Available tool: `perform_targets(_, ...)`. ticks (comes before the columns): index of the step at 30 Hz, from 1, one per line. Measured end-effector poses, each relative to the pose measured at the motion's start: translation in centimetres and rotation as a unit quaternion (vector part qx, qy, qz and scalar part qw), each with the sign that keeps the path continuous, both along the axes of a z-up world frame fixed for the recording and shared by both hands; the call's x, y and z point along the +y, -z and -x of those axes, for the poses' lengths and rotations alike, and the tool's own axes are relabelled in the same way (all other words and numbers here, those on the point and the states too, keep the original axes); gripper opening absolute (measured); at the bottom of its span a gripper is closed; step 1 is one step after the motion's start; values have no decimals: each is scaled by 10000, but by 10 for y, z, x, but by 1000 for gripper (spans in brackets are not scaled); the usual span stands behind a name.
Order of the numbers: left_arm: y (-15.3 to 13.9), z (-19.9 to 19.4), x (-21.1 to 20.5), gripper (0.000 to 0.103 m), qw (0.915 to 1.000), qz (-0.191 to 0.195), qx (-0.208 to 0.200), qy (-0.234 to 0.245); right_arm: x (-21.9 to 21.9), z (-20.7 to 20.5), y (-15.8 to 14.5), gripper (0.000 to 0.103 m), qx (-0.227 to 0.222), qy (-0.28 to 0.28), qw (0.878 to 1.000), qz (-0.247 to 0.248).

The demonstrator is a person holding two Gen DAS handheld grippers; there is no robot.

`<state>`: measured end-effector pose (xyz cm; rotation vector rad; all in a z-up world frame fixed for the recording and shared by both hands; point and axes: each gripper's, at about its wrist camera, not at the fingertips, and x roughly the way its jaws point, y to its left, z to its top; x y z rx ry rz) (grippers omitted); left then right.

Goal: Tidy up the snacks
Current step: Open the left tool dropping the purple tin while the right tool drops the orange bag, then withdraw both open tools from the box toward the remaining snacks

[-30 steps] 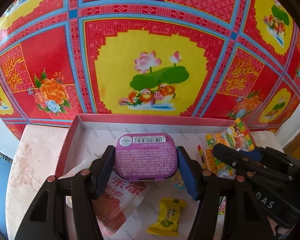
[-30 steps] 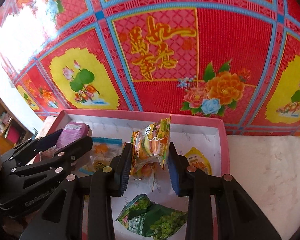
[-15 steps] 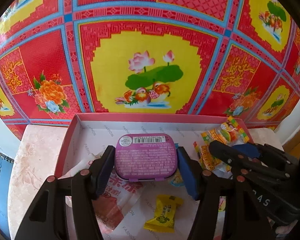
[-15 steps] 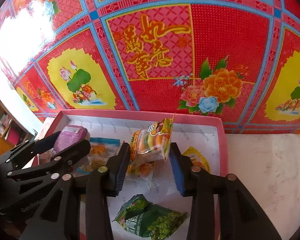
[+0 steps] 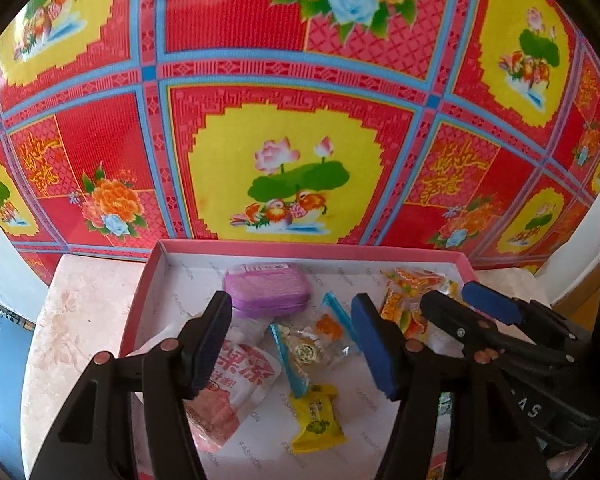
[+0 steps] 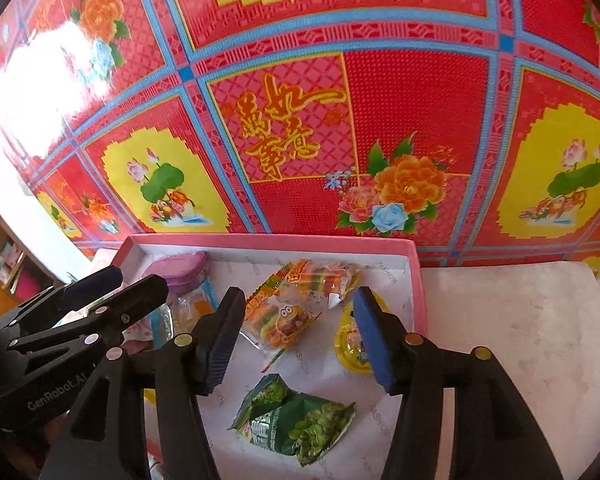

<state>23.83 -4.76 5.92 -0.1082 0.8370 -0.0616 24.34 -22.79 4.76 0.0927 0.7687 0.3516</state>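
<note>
Against the far wall of a pink-rimmed box (image 5: 312, 249), which sat on a pale marbled surface (image 5: 80, 312) before a red and yellow patterned cloth (image 5: 284, 128), lay item one: a purple tin (image 5: 266, 289), flat on the white floor near the far-left corner, long axis running along that wall. Left gripper (image 5: 292, 346): jaws apart, nothing pressed between the pads; the tin lay just beyond the left pad, apart from it. Beneath and between these jaws: a clear blue-edged sachet (image 5: 316, 338), a red-and-white pouch (image 5: 236, 384) toward the near-left corner, and a yellow wrapped sweet (image 5: 317, 420) nearer the front edge. Item two: an orange gummy packet (image 6: 296, 304), lying slantwise on the floor toward the far-right corner, long axis running from the far wall down toward the left pad. Right gripper (image 6: 296, 342): jaws opening, packet lying between and ahead of them, no pad pressing on it. Also on the right side: a yellow round-wrapped sweet (image 6: 350, 338), partly hidden behind the right pad, and a green packet (image 6: 300, 420) near the front edge, directly below the jaws. Judgement: both deposits appeared made; the green packet lay nearest the right hand, should it need shifting.
</note>
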Motion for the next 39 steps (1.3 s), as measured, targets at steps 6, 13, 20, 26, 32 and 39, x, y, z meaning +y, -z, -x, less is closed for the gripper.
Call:
perform_targets(6,-11,8,-6,65,10000,-9,-10,-10,-4,11,-8,58,-45,44,10000,-58)
perform_targets(13,-19,30,2,65,10000,26,-23,-34,-8,23,-14,58,-41,116,9999,-108)
perform_targets(20,-29,45,7,65,10000,41,8,-16,-14,38,-17,58,-3,153,9997,-173)
perform_targets(26,-31,57,2,65,10000,39,15,-18,-16,52,-21,58,24,191,9997,-179)
perform_targets(32,-30,70,1,65,10000,45,42,-55,-17,67,-21,58,35,201,9996,-192)
perform_targets(39,-31,83,1,65,9999,103,39,-127,-22,81,-20,58,22,253,9994,-230)
